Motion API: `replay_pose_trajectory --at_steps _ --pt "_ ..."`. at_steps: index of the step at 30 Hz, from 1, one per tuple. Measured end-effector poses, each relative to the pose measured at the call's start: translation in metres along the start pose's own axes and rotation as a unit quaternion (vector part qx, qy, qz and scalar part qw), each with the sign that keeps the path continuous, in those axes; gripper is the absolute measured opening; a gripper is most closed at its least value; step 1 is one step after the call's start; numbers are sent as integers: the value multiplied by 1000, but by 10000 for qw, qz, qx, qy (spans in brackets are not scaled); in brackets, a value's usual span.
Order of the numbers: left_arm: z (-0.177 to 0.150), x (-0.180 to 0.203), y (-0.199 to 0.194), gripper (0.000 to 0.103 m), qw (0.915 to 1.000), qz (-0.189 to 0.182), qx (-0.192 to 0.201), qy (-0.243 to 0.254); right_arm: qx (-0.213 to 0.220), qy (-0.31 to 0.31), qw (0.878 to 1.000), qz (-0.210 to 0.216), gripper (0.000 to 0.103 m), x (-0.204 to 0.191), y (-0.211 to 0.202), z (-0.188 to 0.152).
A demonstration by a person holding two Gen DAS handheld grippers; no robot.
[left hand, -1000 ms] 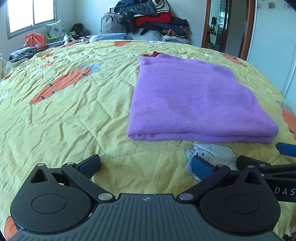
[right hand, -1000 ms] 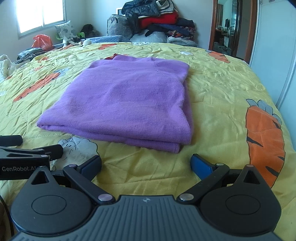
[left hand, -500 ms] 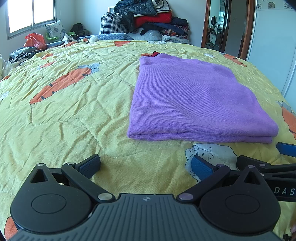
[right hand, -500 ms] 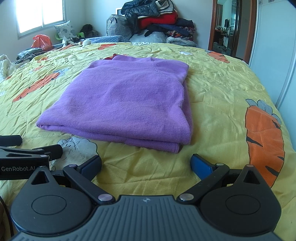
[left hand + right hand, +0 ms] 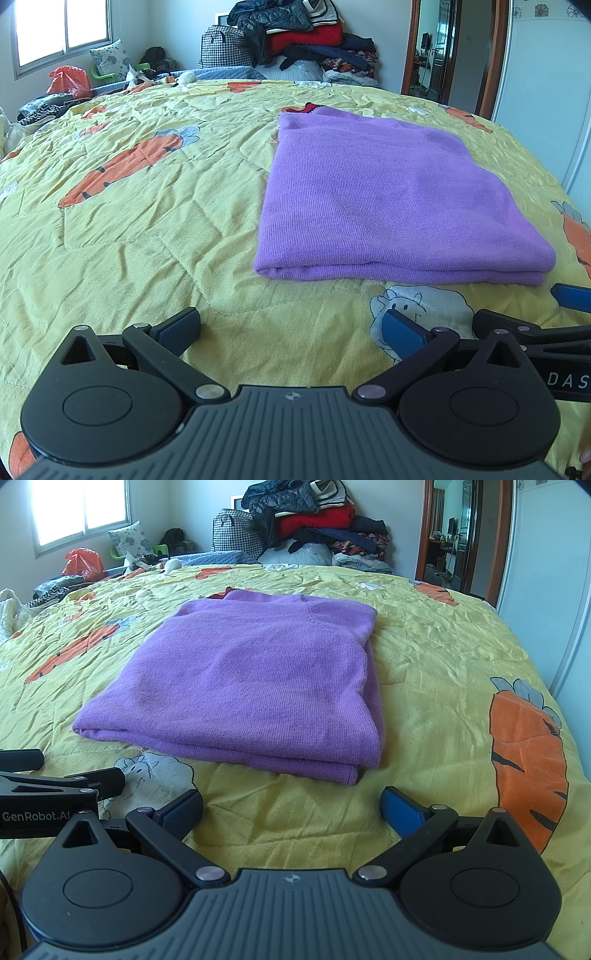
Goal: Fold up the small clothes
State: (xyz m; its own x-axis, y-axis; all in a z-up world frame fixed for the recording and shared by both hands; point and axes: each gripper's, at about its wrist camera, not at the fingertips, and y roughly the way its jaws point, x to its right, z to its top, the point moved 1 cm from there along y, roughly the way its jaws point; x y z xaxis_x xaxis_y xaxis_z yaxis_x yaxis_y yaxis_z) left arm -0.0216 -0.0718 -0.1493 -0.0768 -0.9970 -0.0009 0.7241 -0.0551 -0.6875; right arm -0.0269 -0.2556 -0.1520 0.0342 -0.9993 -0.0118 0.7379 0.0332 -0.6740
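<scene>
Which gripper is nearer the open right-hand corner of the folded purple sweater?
Right. The right gripper sits just short of that corner of the purple sweater, jaws open. The left gripper is off toward the sweater's left side, also open.

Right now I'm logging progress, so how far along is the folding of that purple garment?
Looks done: the purple sweater lies folded in a flat layered rectangle on the yellow quilt. In hand: nothing; the left gripper and right gripper are open, short of its edge. Left: nothing obvious, perhaps another fold.

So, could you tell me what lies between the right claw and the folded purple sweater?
Only bare yellow quilt separates the right claw from the sweater, per the right wrist view.
</scene>
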Motion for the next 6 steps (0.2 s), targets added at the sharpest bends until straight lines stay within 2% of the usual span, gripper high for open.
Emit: replay_pose_trajectory --at_steps 6 --pt "0 0 0 103 10000 -4 18 -1 -1 -6 10000 -7 103 0 0 0"
